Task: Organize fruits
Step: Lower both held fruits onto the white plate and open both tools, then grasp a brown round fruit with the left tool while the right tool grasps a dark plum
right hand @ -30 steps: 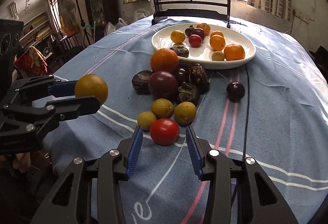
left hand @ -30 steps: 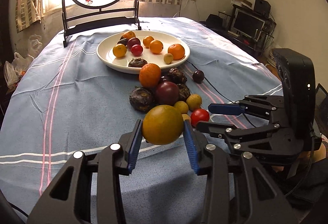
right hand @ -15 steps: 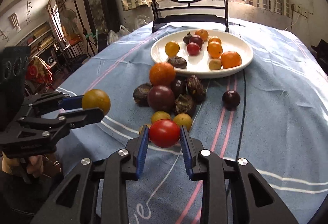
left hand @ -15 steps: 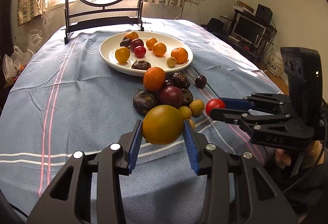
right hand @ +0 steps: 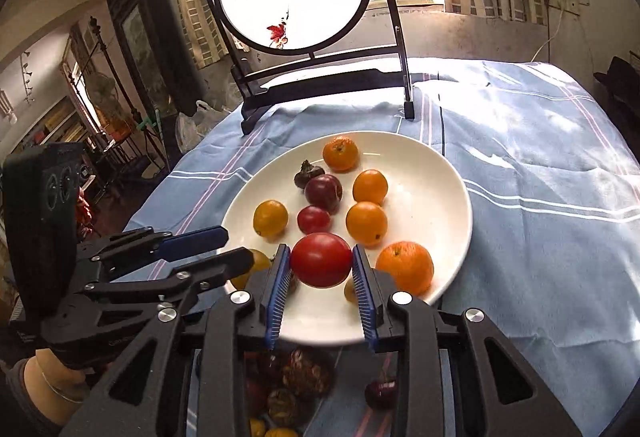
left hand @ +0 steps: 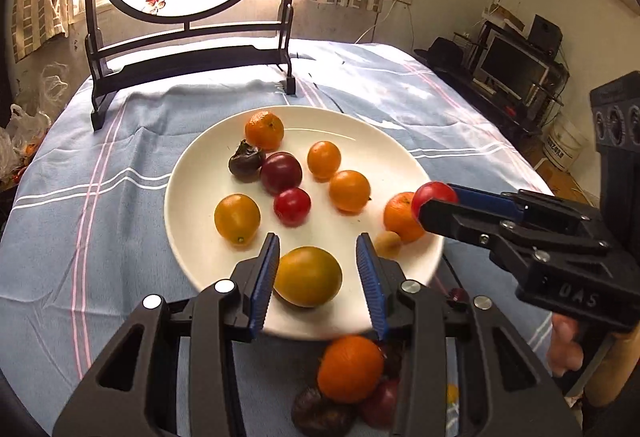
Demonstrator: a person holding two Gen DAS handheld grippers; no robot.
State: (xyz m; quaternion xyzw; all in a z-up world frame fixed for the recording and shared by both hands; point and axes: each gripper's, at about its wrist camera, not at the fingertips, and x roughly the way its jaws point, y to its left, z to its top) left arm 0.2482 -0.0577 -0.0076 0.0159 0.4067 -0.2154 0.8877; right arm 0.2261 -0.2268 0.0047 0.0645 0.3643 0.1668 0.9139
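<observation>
Right gripper (right hand: 321,267), lettered "DAS", clamps a red tomato (right hand: 321,259), jaws easing apart; left gripper (left hand: 316,269) grips a yellow-green fruit (left hand: 308,275) over the plate's (left hand: 192,177) near edge.

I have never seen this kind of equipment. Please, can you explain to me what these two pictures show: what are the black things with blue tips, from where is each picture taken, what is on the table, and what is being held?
There is no robot here. A person holds a hand tool in each hand, and each tool is a two-finger gripper with blue pads. A small wide-angle camera sits on each tool and looks forward along its fingers, so each picture shows its own gripper at the bottom and the other one at the side.

The left gripper has a yellow-green fruit between its pads. The right gripper is shut on a red tomato. Both hover over a white plate that already holds oranges, red fruits and dark ones. The plate stands on a blue striped tablecloth. More fruit lies on the cloth in front of the plate.
</observation>
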